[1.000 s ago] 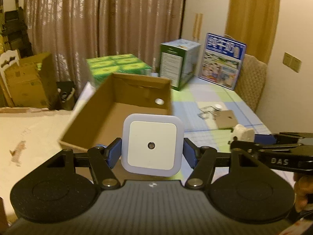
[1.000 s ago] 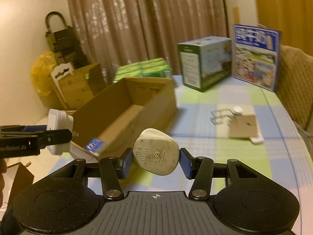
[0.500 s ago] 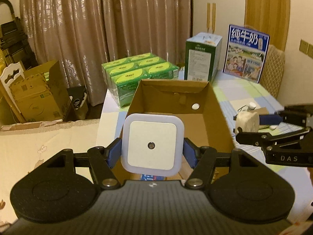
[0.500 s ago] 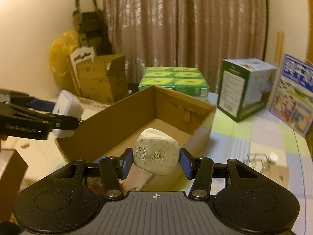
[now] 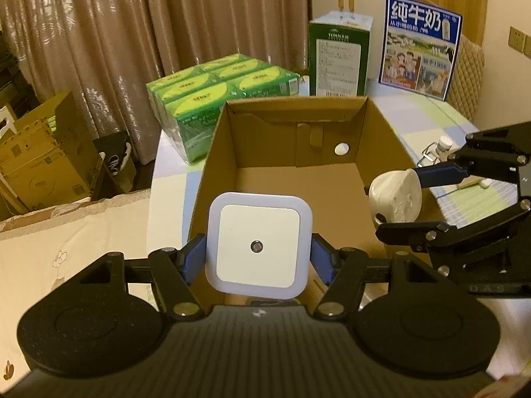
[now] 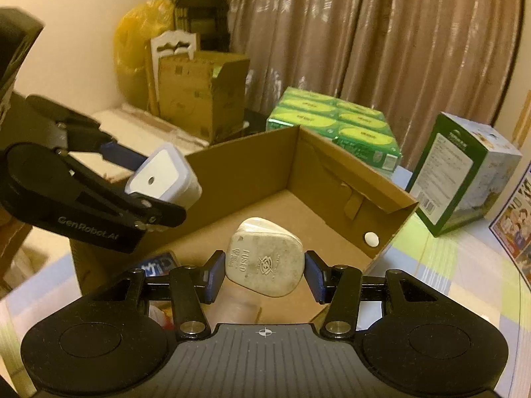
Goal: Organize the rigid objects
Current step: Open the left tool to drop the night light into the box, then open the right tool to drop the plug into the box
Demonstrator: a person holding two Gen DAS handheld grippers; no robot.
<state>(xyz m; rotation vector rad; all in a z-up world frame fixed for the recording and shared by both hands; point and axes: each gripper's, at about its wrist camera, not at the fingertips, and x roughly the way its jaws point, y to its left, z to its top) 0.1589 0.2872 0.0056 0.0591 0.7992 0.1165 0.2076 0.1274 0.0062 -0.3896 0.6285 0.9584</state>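
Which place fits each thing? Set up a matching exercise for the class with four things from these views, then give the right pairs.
Things:
1. square night light
2. fused plug
3. green cartons
4. blue milk box

Places:
A. behind the cardboard box, by the curtain
B. between the right gripper's jaws
C. standing at the table's far end
D. between the left gripper's jaws

Pairs: 1-D, 2-B, 3-A, 4-C

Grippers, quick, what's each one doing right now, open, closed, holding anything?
Left hand-held gripper: closed on the square white night light.
Right hand-held gripper: closed on the white fused plug.
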